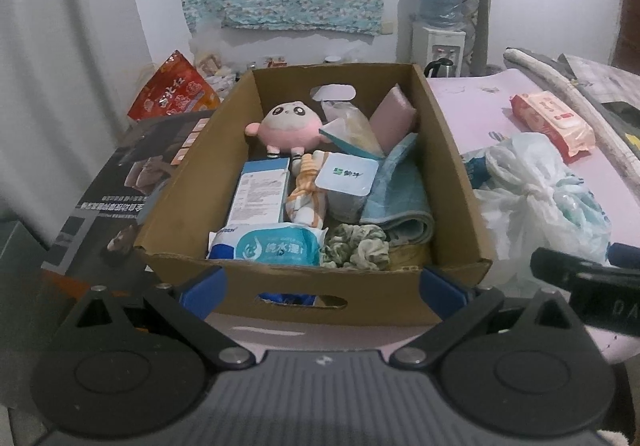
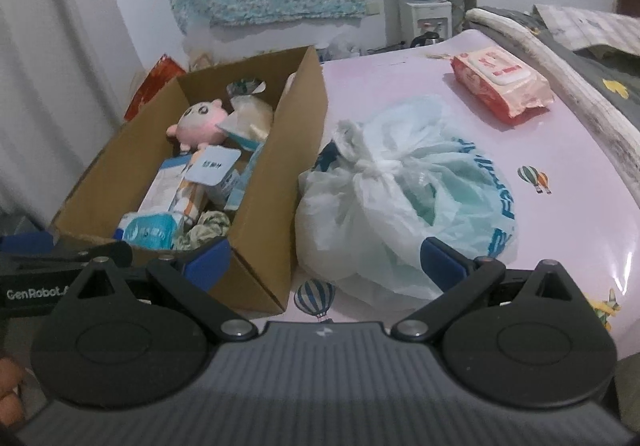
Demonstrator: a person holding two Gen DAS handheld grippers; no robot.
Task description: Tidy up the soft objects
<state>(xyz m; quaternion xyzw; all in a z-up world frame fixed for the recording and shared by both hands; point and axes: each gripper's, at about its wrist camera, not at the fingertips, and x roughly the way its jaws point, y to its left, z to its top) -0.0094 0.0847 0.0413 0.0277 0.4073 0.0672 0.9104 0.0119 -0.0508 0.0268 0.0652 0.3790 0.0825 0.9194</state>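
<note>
Landmark: cardboard box (image 1: 320, 282), open-topped, standing on a pink printed table cover (image 2: 560, 173); all places below are given from it.

Inside the box: pink plush toy (image 1: 286, 127) toward the far wall; blue-and-white carton (image 1: 262, 191) at mid-left; orange-striped cloth (image 1: 306, 189) beside the carton; sealed white tub (image 1: 346, 181) at centre; folded blue towel (image 1: 400, 189) along the right wall; pink pad (image 1: 394, 117) leaning in the far right corner; blue wet-wipe pack (image 1: 272, 246) at the near wall; green scrunchie (image 1: 358, 248) just right of that pack; the box reads as nearly full.

Outside the box, to its right: knotted white plastic bag (image 2: 400, 201), soft and bulky, just beside the right wall; red wipe pack (image 2: 500, 85), farther right and toward the back, well apart from the box.

Tools: left gripper (image 1: 322, 286), fingers spread wide, holding nothing, in front of the near wall of the box; right gripper (image 2: 324, 260), fingers spread wide, holding nothing, in front of the bag's near edge.

Step in hand, as judged: the approach to one of the two soft items not yet boxed; the bag seems the likelier, since the right gripper faces it.

Next move, as judged: bring the right gripper forward and close on the knot or a gathered fold, since the film is slack and slippery; lift clear of the right wall; find room in the box, which looks scarce; the left gripper could steady the box.
</note>
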